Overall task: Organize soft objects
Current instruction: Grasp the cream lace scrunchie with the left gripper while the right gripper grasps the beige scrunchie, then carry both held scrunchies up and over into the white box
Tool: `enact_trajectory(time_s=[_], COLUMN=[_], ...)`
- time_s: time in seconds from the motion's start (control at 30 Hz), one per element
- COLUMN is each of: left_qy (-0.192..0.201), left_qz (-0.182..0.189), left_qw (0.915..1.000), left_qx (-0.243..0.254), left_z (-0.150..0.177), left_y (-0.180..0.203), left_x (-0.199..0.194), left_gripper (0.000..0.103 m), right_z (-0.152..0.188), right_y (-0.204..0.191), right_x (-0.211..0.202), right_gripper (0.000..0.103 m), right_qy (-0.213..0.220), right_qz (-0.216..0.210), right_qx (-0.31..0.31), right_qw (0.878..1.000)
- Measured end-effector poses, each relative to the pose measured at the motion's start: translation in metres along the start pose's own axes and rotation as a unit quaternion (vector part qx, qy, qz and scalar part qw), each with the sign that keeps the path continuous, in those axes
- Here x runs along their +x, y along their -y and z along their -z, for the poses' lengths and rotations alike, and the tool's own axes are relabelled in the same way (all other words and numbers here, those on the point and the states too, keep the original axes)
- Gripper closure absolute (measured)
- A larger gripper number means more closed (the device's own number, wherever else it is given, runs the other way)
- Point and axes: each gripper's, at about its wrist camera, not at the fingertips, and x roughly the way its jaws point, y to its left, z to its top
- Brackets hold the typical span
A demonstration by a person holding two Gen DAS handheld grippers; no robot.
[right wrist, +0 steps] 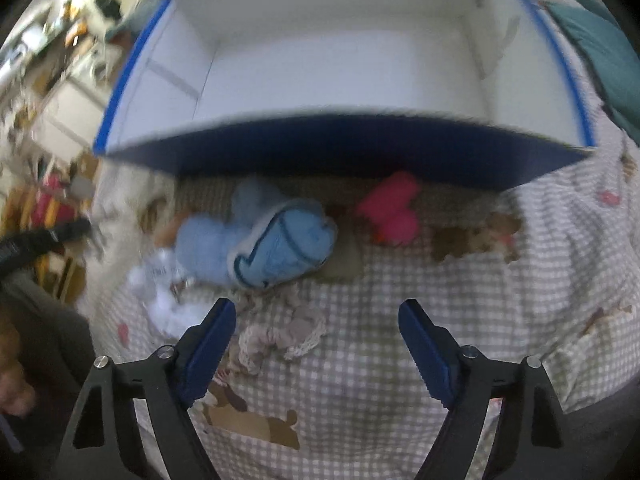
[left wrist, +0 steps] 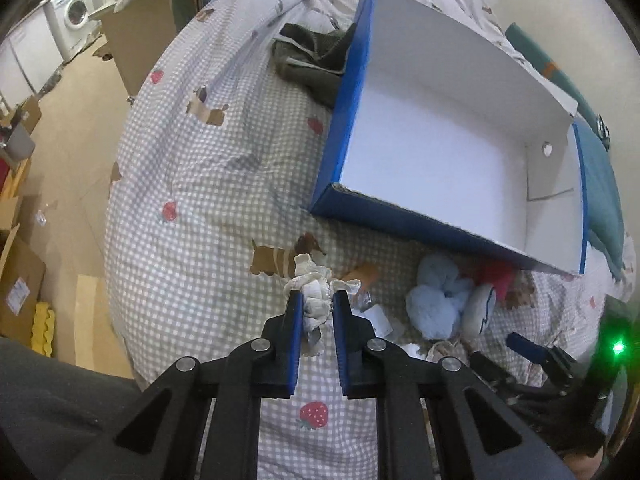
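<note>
My left gripper [left wrist: 317, 296] is shut on a white frilly cloth piece [left wrist: 310, 270], held over the checked bedspread [left wrist: 192, 184]. An open blue box [left wrist: 332, 140] with a white inside lies beyond it, with nothing in it. By its near wall lie a light blue plush [left wrist: 436, 300] and a red-pink soft item [left wrist: 498, 276]. In the right wrist view my right gripper [right wrist: 318, 320] stands open, with a beige lacy cloth [right wrist: 280, 336] lying between its fingers, untouched. The blue plush [right wrist: 276, 240] and pink item [right wrist: 392, 208] lie just ahead, before the box [right wrist: 340, 148].
A dark green garment [left wrist: 316, 60] is bunched against the box's far left side. A teal pillow [left wrist: 600, 184] lies to the box's right. White crumpled bits [right wrist: 160, 292] sit left of the plush. The bed's edge drops off at left to a floor with cardboard boxes [left wrist: 136, 40].
</note>
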Motion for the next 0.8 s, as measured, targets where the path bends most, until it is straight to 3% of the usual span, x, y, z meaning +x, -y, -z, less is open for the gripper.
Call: enact_trajectory(time_s=[0.1, 0.17, 0.2, 0.23, 0.27, 0.33, 0.8], left_qy=[-0.01, -0.013, -0.012, -0.012, -0.011, -0.01, 0.008], left_qz=[-0.002, -0.004, -0.005, -0.006, -0.007, -0.009, -0.025], left_qw=[0.9999, 0.9998, 0.9998, 0.9997, 0.9997, 0.9997, 0.9995], left_qx=[0.006, 0.015, 0.018, 0.019, 0.02, 0.02, 0.016], left_z=[0.007, 0.005, 0.007, 0.007, 0.007, 0.008, 0.006], left_y=[0.002, 0.012, 0.013, 0.014, 0.014, 0.014, 0.012], left_x=[0.004, 0.006, 0.007, 0.006, 0.006, 0.007, 0.002], left_gripper=[0.089, 0.089, 0.089, 0.089, 0.089, 0.089, 0.089], right_z=[0.002, 0.004, 0.005, 0.006, 0.007, 0.008, 0.019], right_y=[-0.013, -0.02, -0.023, -0.025, -0.028, -0.031, -0.016], right_x=[0.014, 0.021, 0.022, 0.023, 0.022, 0.02, -0.05], right_gripper=[0.023, 0.038, 0.053, 0.063, 0.066, 0.083, 0.088], right_qy=[-0.02, -0.027, -0.028, -0.027, -0.024, -0.017, 0.049], right_qz=[0.003, 0.005, 0.007, 0.008, 0.007, 0.006, -0.024], right_qx=[-0.027, -0.043, -0.05, -0.057, -0.062, -0.067, -0.059], right_qw=[0.999, 0.999, 0.998, 0.998, 0.998, 0.998, 0.997])
